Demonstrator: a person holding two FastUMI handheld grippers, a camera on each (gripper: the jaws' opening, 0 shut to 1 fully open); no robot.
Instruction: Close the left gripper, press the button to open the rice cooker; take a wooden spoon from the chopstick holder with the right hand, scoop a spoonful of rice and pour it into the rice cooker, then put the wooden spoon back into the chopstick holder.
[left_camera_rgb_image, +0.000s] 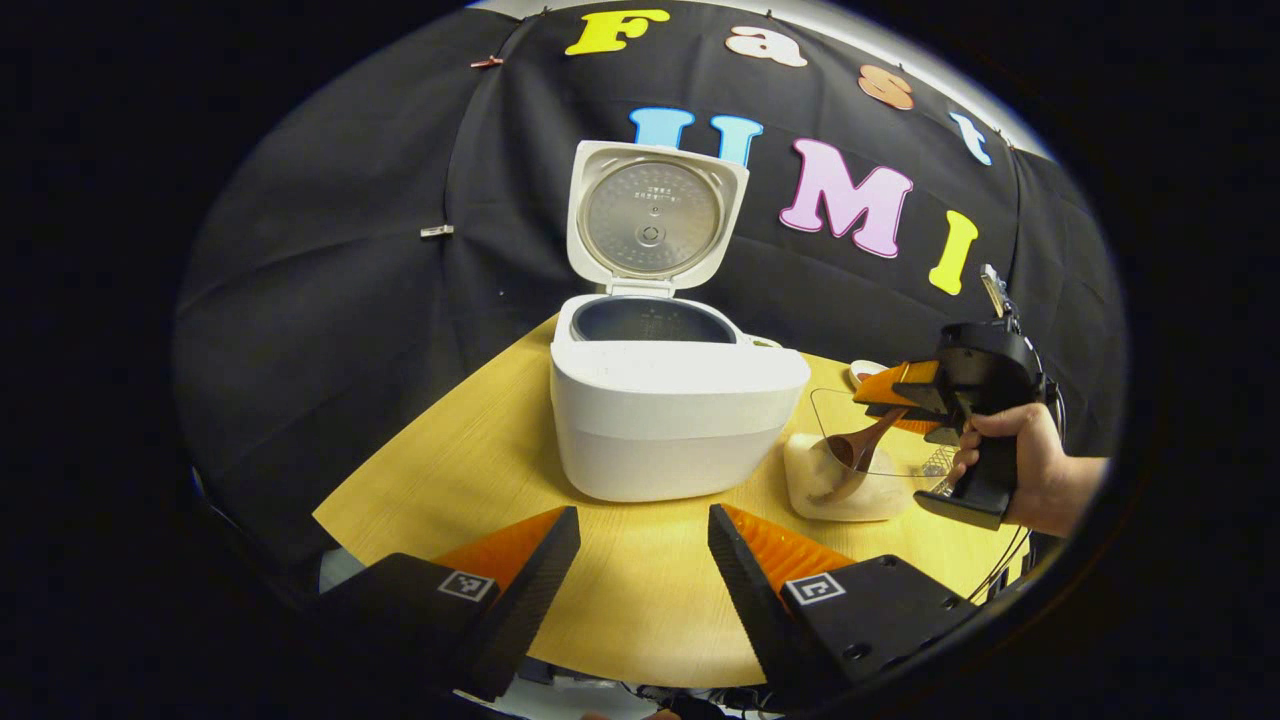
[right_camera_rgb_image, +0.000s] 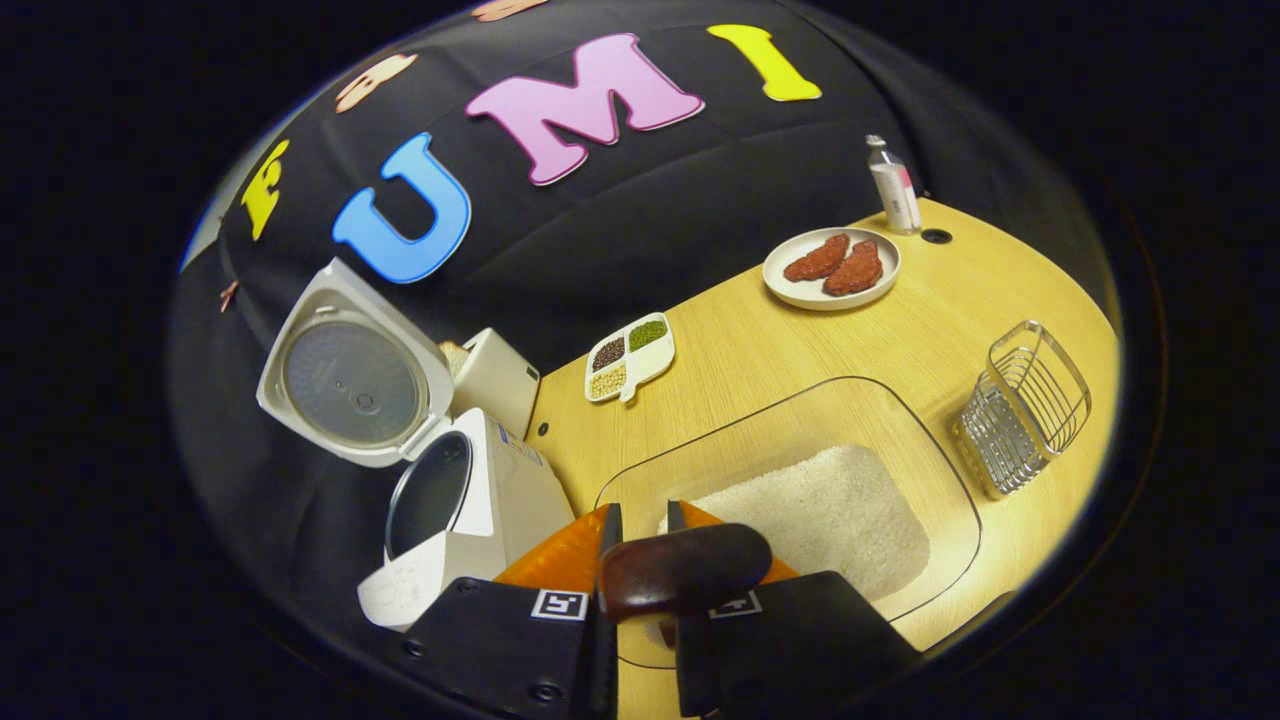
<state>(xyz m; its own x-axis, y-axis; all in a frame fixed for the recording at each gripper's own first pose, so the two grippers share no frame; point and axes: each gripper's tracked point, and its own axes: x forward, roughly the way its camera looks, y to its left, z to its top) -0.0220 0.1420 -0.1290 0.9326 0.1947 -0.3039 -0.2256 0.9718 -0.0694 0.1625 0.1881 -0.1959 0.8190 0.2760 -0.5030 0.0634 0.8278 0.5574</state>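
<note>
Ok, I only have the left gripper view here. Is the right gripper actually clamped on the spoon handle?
Observer: Yes. In the right gripper view the wooden spoon has its handle pinched between the fingers of the right gripper, over the rice.
Operator: And the chopstick holder, where does it sit for the return?
Observer: The wire chopstick holder stands just beside the clear rice container, on the side away from the rice cooker, and looks empty.
Operator: Anything behind the container to avoid?
Observer: A divided dish of beans sits on the table between the container and the wall.
</note>
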